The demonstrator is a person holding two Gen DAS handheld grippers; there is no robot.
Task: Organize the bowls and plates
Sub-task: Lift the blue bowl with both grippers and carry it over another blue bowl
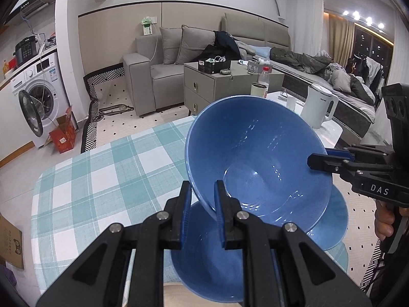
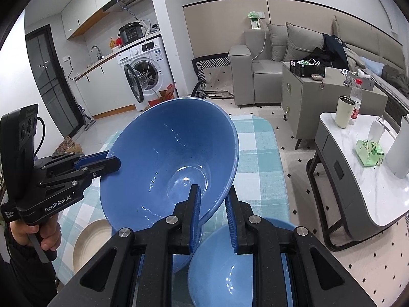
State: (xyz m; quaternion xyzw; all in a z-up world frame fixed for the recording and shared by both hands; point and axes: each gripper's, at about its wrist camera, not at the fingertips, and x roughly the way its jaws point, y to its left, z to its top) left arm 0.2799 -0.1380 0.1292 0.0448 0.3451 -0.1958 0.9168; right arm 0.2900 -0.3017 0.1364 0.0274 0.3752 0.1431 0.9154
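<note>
The wide, glossy blue ceramic bowl point(image 1: 258, 163) you are carrying hangs tilted above the table point(image 1: 102, 168), its open mouth turned toward both cameras, clear of the teal-and-white checked cloth point(image 1: 84, 186) that covers the table. Your left tool point(image 1: 203, 204) is clamped on the rim nearest its camera, one blue-padded finger inside the bowl and the other outside against the wall. Your right tool point(image 2: 213, 212) grips the opposite side of the same rim in the same way, so the bowl is pinched between two closed tools; in the left wrist view the right tool reaches in from the right edge, your hand point(image 1: 383, 220) wrapped round its handle. Directly below the lifted bowl sits a second blue bowl point(image 2: 230, 271) of the same kind, upright on the cloth, and the left wrist view shows another blue rim point(image 1: 337, 220) peeking out behind the raised one; you cannot tell from here whether that is a plate or a further bowl. A pale cream round dish point(image 2: 89, 243) lies on the cloth to the left in the right wrist view. Beyond the table stand a grey sofa point(image 1: 153, 71), a grey bedside cabinet point(image 1: 204, 87), a white kettle point(image 1: 319, 107) on a marble-topped side table point(image 2: 358, 174), and a white washing machine point(image 1: 38, 89) with its door open.
</note>
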